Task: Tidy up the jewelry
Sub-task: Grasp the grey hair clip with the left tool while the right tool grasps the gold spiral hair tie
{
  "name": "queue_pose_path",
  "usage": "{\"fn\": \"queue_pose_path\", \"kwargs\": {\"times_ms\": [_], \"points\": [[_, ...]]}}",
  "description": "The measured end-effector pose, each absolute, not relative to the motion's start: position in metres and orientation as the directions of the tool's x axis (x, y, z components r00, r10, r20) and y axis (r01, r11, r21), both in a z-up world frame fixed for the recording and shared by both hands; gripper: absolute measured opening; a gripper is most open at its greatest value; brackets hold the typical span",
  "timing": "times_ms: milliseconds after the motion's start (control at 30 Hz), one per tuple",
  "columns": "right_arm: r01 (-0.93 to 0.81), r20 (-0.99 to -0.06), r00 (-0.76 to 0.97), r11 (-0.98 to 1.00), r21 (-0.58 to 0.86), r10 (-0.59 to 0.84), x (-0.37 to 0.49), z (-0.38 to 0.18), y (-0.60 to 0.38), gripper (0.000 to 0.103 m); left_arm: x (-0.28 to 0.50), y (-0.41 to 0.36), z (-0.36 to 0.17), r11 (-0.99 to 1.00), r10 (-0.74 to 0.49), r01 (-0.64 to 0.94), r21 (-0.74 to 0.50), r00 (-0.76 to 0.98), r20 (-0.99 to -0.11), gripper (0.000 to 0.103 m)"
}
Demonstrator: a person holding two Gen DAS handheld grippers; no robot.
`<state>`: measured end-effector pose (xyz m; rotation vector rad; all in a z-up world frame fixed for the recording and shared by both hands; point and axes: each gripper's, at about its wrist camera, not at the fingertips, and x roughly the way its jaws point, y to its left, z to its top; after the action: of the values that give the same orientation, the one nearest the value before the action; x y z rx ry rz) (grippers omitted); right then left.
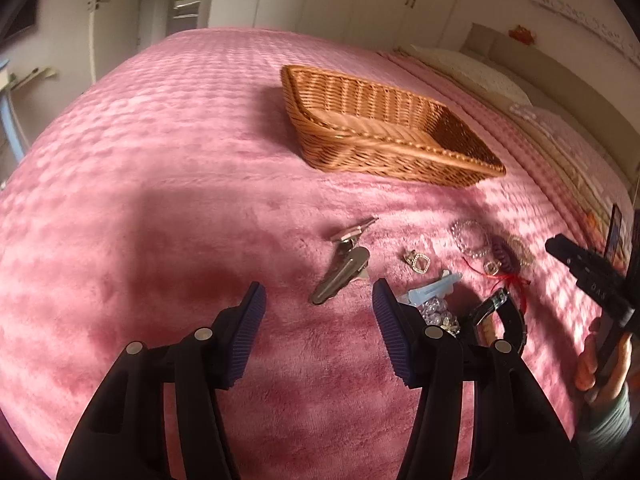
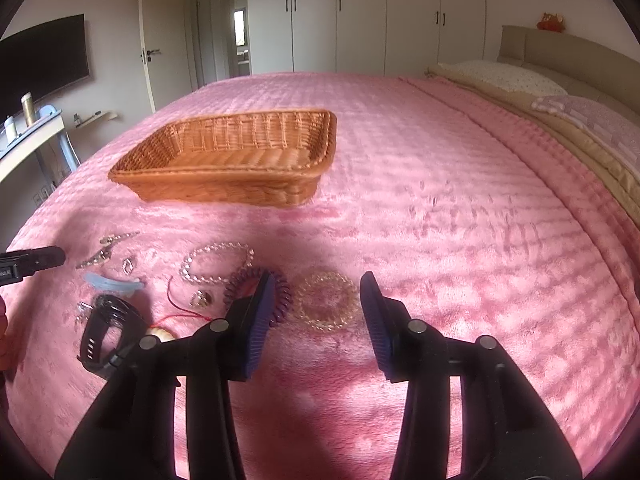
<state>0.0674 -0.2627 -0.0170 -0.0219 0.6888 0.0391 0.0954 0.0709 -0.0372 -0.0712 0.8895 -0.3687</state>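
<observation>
Pink bedspread [image 2: 440, 168] | jewelry loose near empty basket [image 2: 224, 184] | step: first pick; both grippers [image 1: 320, 304] [image 2: 318, 300] half-open, holding nothing | next: close on gold bracelet [image 2: 325, 300]

Black grippers [image 1: 319, 294]; ribbed purple pads [image 2: 262, 322]

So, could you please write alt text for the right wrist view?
The right gripper, jaws apart and holding nothing, hovers over a pink blanket just before a gold bracelet and a purple hair tie. More jewelry and a black watch lie to the left; an empty wicker basket sits behind.
</observation>
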Motion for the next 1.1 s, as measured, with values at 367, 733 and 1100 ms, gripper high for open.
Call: {"fn": "queue_pose_path", "kwargs": {"times_ms": [367, 733, 1100], "points": [[-0.116, -0.771, 0.634, 0.993, -0.007, 0.069, 0.120, -0.052, -0.241, 0.028, 0.119, 0.043, -0.053, 0.921, -0.315, 0.369, -0.124, 0.522, -0.793, 0.047], [-0.145, -0.751, 0.654, 0.989, -0.010, 0.088, 0.111, -0.052, -0.235, 0.016, 0.112, 0.021, -0.056, 0.944, -0.232, 0.326, -0.049, 0.554, -0.799, 0.012], [-0.139, -0.742, 0.657, 0.989, 0.052, 0.131, 0.101, -0.048, -0.248, 0.016, 0.098, 0.022, -0.053, 0.940, -0.279, 0.328, -0.095, 0.579, -0.766, 0.012]]}}
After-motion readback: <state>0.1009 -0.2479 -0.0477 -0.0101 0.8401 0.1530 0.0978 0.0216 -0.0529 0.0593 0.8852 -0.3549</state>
